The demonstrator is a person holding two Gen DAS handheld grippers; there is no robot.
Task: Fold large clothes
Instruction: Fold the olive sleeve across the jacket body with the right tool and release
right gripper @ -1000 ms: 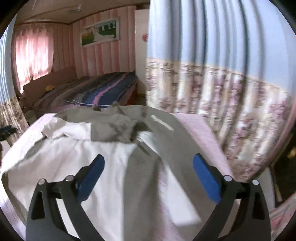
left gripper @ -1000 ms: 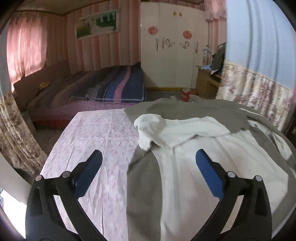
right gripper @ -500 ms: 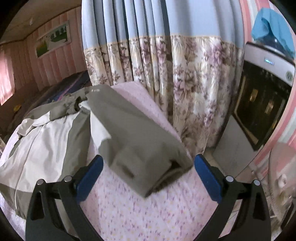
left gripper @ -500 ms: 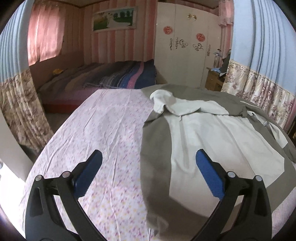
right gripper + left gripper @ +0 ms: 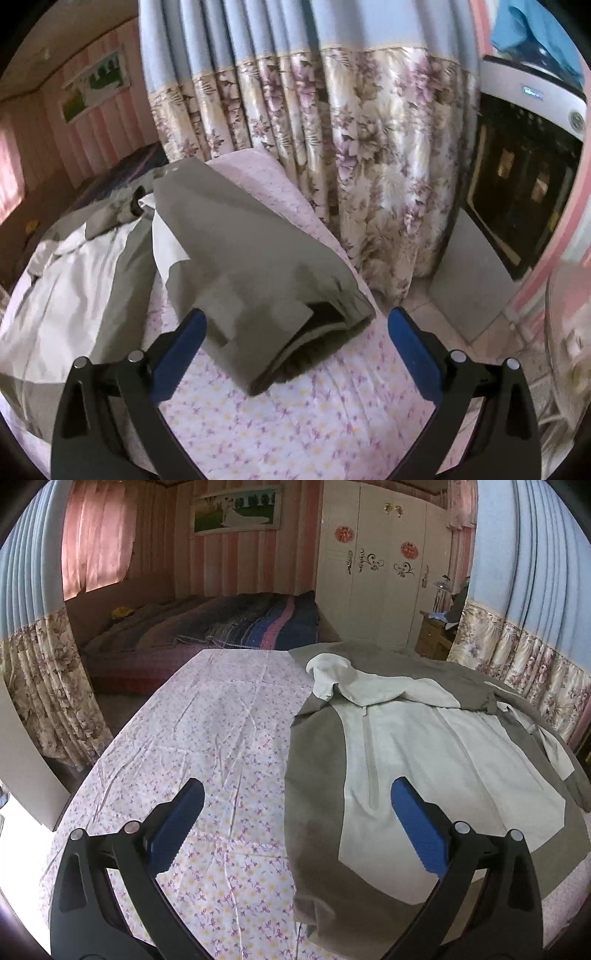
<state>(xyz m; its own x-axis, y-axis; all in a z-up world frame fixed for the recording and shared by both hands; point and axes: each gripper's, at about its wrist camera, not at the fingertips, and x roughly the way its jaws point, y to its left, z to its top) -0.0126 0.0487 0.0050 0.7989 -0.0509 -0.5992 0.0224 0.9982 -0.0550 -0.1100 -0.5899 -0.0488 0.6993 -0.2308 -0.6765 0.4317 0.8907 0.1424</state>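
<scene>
In the left wrist view, the left gripper (image 5: 297,827) hangs over the near end of a table covered by a white cloth printed with small pink and yellow flowers (image 5: 221,746), its two black arms with blue pads spread wide and holding nothing. The large grey-green jacket with a pale off-white lining (image 5: 424,760) lies opened out on the right half of that cloth, lining up, its near left hem falling between the two pads but below them, not touched. A pale collar or hood (image 5: 354,681) is bunched at the far end of the garment, and the grey outer fabric frames the lining on both sides. Beyond the table stand a bed with a dark striped blanket (image 5: 236,627), a white wardrobe with red round stickers (image 5: 380,572), a framed landscape picture (image 5: 236,511) and pink curtains (image 5: 96,542). In the right wrist view, the right gripper (image 5: 295,343) is likewise wide apart and empty, hovering above the flowered cloth. Between its blue pads lies the cuff end of one grey-green sleeve (image 5: 258,273), folded flat and pointing toward the camera, its dark opening visible; the rest of the jacket spreads away to the left. A blue and floral pleated curtain (image 5: 332,147) hangs just behind the table edge, and a dark glass-fronted white appliance (image 5: 524,173) stands at the right.
</scene>
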